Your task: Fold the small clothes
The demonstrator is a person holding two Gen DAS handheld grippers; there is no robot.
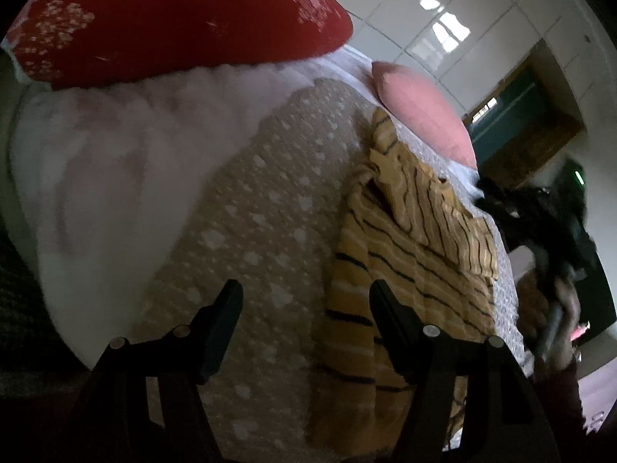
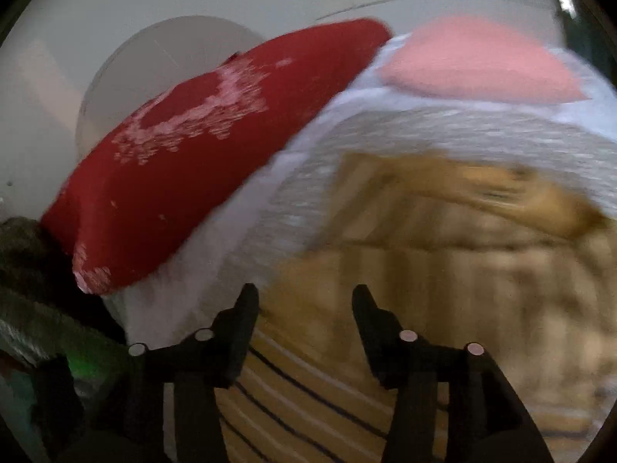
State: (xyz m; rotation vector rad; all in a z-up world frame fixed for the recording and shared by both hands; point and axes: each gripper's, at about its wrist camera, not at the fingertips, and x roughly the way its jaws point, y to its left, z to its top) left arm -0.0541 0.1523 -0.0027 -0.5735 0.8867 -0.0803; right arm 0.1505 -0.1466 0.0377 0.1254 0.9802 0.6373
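Note:
A small yellow garment with dark stripes (image 1: 408,254) lies on a beige star-patterned bed cover (image 1: 262,208), one part folded over near its top. My left gripper (image 1: 306,293) is open and empty above the cover, its right finger over the garment's left edge. The right gripper (image 1: 559,239) shows blurred at the far right of the left wrist view, beyond the garment. In the right wrist view the right gripper (image 2: 304,297) is open and empty just above the striped garment (image 2: 308,393), which is motion-blurred.
A red pillow with white flowers (image 1: 173,19) and a white fluffy blanket (image 1: 115,162) lie at the left. A pink pillow (image 1: 420,108) lies beyond the garment. The red pillow (image 2: 200,146) and pink pillow (image 2: 478,61) also show in the right wrist view. A white tiled wall (image 1: 443,7) stands behind.

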